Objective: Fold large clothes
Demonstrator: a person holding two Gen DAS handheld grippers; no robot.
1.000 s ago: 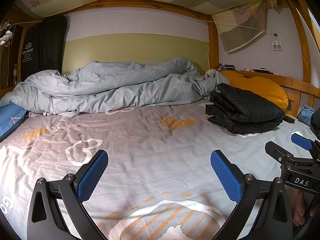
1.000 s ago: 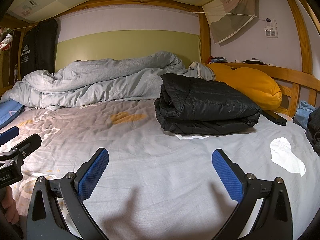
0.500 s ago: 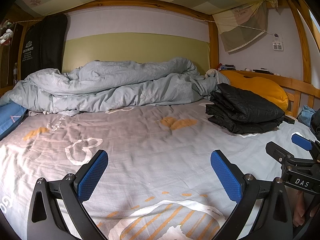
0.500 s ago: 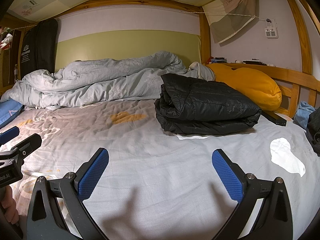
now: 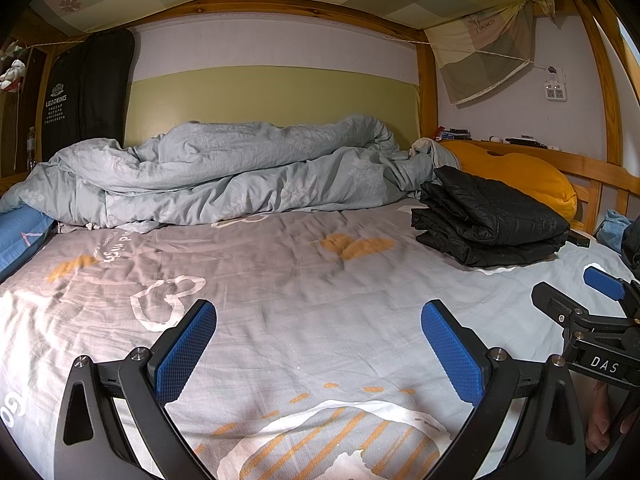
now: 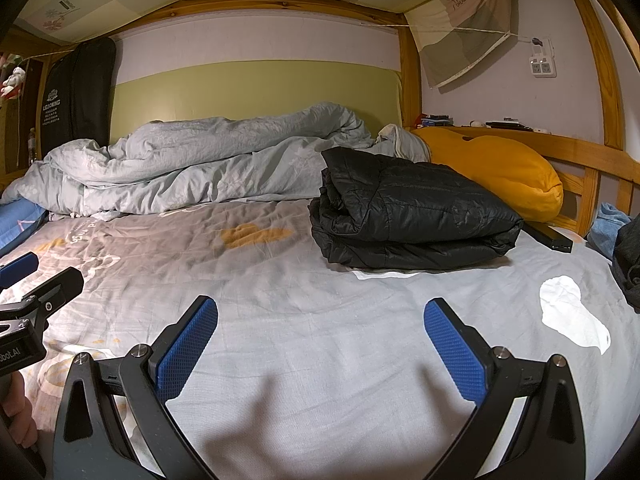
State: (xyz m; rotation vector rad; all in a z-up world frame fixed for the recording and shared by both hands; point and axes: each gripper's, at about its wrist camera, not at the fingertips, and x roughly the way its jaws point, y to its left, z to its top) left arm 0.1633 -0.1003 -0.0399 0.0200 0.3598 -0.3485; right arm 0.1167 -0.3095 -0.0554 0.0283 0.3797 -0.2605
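Black jacket (image 6: 408, 216) folded, jaws apart.

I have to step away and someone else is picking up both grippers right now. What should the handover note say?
Left gripper: open, empty, over the bed sheet.
Right gripper: open, empty, over the sheet, nearer the jacket.
Black puffer jacket: folded into a compact stack on the sheet, in front of the orange pillow, touched by neither gripper.
Done: the jacket looks folded.
Left: a dark garment lies at the right edge, only partly in view; it may be next. The grey duvet is bunched along the back wall.
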